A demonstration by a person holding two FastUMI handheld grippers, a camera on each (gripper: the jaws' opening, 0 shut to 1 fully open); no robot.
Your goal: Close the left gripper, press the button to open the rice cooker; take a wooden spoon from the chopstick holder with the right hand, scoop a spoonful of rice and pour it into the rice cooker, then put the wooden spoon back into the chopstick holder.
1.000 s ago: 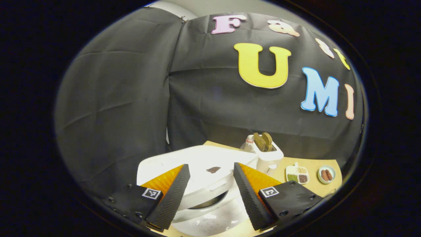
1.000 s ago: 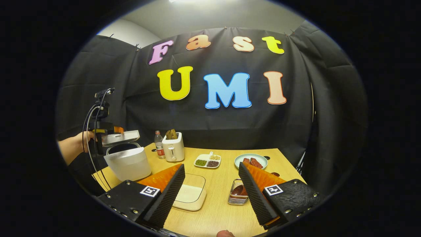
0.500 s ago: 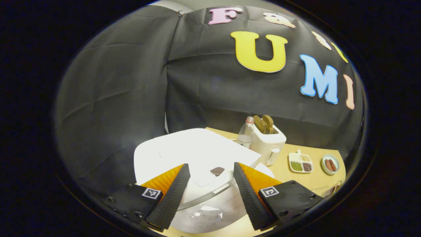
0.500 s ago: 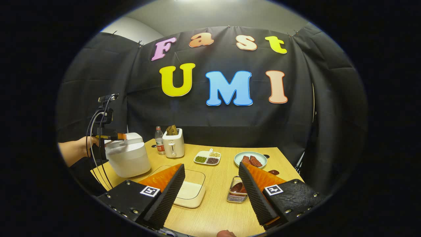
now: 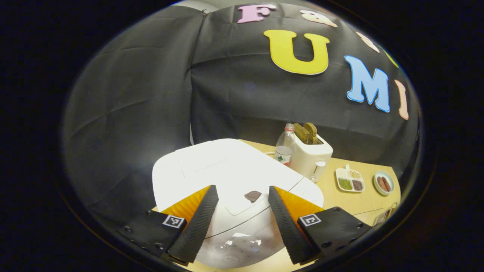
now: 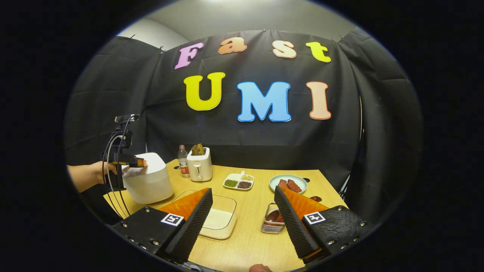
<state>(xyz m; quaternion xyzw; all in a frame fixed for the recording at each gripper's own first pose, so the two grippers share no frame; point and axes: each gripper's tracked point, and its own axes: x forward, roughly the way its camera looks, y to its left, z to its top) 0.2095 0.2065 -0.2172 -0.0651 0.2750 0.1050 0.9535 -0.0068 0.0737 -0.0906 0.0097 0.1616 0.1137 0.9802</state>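
The white rice cooker [image 5: 227, 173] stands with its lid down, a small dark button [image 5: 252, 196] near the lid's front. My left gripper [image 5: 242, 190] is open just above that lid, fingers either side of the button. In the right gripper view, a hand holds that left gripper [image 6: 130, 162] at the top of the cooker [image 6: 149, 181]. My right gripper [image 6: 242, 190] is open with nothing in it, over the table's near side. Below it are a clear box of rice [image 6: 217, 219] and a metal chopstick holder [image 6: 273, 223] with a dark wooden spoon [image 6: 273, 216] inside.
At the back of the wooden table [image 6: 249, 241] stand a bottle [image 6: 183, 161] and a white toaster [image 6: 199, 166]. A divided dish of beans [image 6: 238, 182] and a plate with meat [image 6: 288, 184] lie mid-table. Black cloth walls surround the table.
The cooker's lid has come down from raised to closed, and my left gripper has dropped with it. My right gripper has barely moved.
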